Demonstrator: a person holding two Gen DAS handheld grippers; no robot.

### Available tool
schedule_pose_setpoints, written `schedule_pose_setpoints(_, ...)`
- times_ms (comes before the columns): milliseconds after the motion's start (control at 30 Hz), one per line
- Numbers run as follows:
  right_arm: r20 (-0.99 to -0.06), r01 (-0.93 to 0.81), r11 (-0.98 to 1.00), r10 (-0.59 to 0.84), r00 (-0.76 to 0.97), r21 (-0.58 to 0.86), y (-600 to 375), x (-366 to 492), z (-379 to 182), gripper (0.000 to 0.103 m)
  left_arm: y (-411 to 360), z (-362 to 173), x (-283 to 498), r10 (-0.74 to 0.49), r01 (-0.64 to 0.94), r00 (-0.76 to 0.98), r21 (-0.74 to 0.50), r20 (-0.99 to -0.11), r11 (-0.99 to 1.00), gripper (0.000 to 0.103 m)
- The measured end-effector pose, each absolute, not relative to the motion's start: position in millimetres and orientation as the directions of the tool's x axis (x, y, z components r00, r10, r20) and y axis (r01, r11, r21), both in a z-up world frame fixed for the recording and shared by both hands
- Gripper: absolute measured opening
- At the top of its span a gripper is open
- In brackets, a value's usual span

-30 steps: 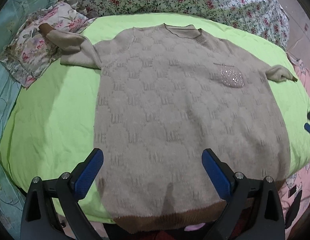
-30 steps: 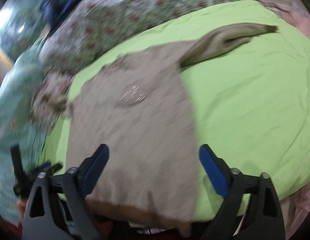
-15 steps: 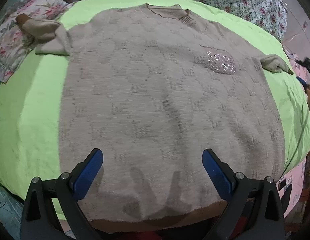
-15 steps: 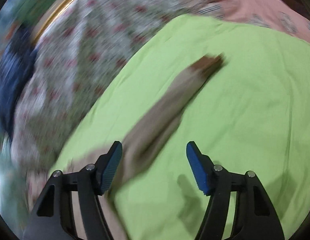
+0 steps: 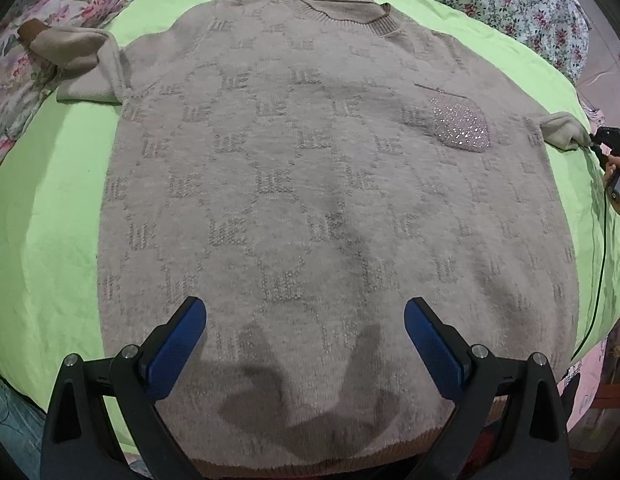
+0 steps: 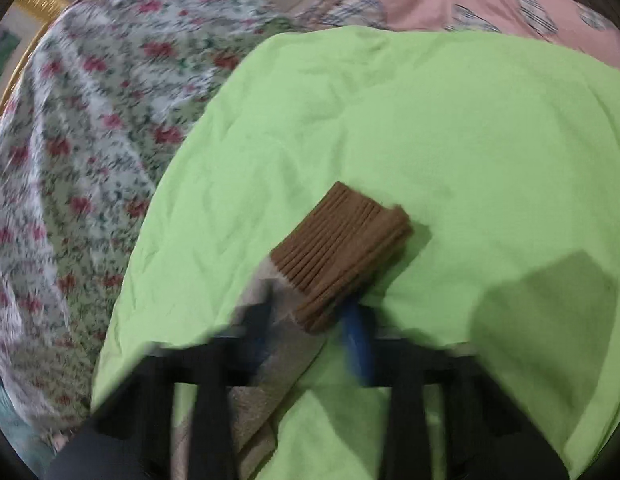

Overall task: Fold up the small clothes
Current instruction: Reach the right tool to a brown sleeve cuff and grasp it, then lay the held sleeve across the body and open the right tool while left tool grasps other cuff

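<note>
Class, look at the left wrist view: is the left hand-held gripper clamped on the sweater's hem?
No. The left hand-held gripper stands open, its blue pads spread wide above the beige sweater, gripping no fabric.

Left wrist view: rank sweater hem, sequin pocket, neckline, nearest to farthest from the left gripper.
From the left gripper:
1. Sweater hem, directly below the open fingers.
2. Sequin pocket, mid-chest, right.
3. Neckline, far edge, centre.
</note>
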State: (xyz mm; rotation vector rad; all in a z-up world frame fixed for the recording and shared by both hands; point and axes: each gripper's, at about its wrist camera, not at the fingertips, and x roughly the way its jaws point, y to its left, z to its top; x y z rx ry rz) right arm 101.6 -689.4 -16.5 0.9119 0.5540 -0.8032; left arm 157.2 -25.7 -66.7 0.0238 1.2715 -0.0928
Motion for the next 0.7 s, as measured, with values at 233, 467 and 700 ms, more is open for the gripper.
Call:
schedule_pose_setpoints(233, -0.593, 0.584, 0.611, -0.221, 0.774, 0.534, -615, 133, 19, 0.009, -21, -66, 163, -0.062, 0.093, 0.325, -0.033, -0.944, 0.995, 0.100)
schedule_pose_setpoints(467, -0.535, 0.274, 0.725, 0.154, 0.830, 0.632, -458, 210, 12, 0.009, 14, -59, 180, -0.069, 0.035, 0.371, -0.061, -0.926, 0.998, 0.100)
schedule_pose_setpoints(700, -0.517, 0.043, 0.716, 0.460, 0.722, 0.697, -288, 289, -21, 0.009, 59, -53, 190, -0.098, -0.034, 0.398, -0.121, -0.912, 0.992, 0.100)
